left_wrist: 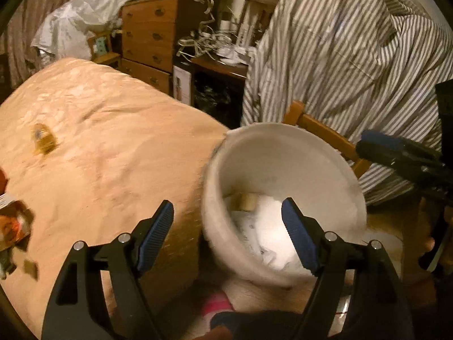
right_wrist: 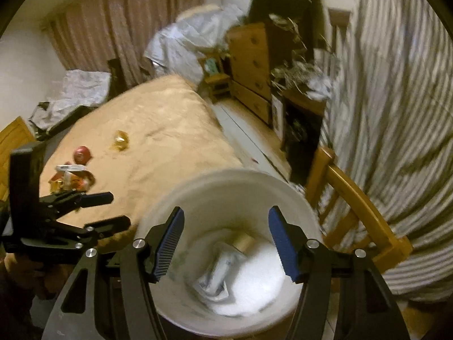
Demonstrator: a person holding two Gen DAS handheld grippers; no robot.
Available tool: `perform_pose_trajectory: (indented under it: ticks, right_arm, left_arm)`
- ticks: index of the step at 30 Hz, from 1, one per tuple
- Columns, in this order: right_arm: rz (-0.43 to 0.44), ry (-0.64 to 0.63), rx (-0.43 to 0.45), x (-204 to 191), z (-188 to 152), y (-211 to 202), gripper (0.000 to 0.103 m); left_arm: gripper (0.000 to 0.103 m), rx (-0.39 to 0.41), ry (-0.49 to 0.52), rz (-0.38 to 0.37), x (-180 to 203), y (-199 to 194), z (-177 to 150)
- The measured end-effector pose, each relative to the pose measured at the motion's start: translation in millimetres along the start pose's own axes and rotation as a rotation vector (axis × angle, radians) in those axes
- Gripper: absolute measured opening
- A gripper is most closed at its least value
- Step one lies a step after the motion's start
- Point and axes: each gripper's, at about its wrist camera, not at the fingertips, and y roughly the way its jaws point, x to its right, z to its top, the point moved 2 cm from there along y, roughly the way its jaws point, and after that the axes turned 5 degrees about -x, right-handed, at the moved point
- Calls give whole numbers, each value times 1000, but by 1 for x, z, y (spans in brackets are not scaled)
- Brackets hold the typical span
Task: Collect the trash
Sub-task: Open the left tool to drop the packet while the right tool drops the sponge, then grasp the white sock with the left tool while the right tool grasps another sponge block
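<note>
A white bin (left_wrist: 283, 130) (right_wrist: 226, 175) stands on the floor against the side of a bed with a peach blanket (left_wrist: 113, 147) (right_wrist: 170, 130). Inside lie a crumpled white wrapper (right_wrist: 219, 279) (left_wrist: 254, 232) and a tan piece (right_wrist: 242, 240) (left_wrist: 246, 201). My left gripper (left_wrist: 226, 206) (right_wrist: 119, 209) hangs open over the bin's bed-side rim, nothing between its fingers. Open and holding nothing, my right gripper (right_wrist: 226, 211) sits above the bin's mouth. On the blanket lie a yellow wrapper (left_wrist: 42, 141) (right_wrist: 121, 140), a red round item (right_wrist: 82, 154) and crumpled snack bags (right_wrist: 70, 178) (left_wrist: 14, 226).
A wooden chair (right_wrist: 354, 195) (left_wrist: 325, 133) draped with a striped shirt (left_wrist: 354, 56) stands right beside the bin. Behind are a wooden dresser (left_wrist: 150, 34), a dark desk (left_wrist: 223, 65) piled with ribbon and paper, white bags (left_wrist: 76, 17) and curtains (right_wrist: 136, 14).
</note>
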Motion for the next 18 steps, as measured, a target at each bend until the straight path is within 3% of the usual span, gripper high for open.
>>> perform_pose_trajectory:
  ticks: [4,8,13,18]
  right_arm:
    - [101,-56,41,-50,-1,5,64]
    - [199,-125,12,-110,-5,30,64]
    - [290,-192,-49,-185,-11,71,64]
    - [334,-263,-107,-248,-24,105,64]
  left_arm:
    - [75,30,-75,69,-49,-27,-27]
    - [75,60,-206,157,-119,-63,-62]
    - [75,72,-380,322,-222,-104,-117]
    - [57,36,-560,419,-322,-115,-168]
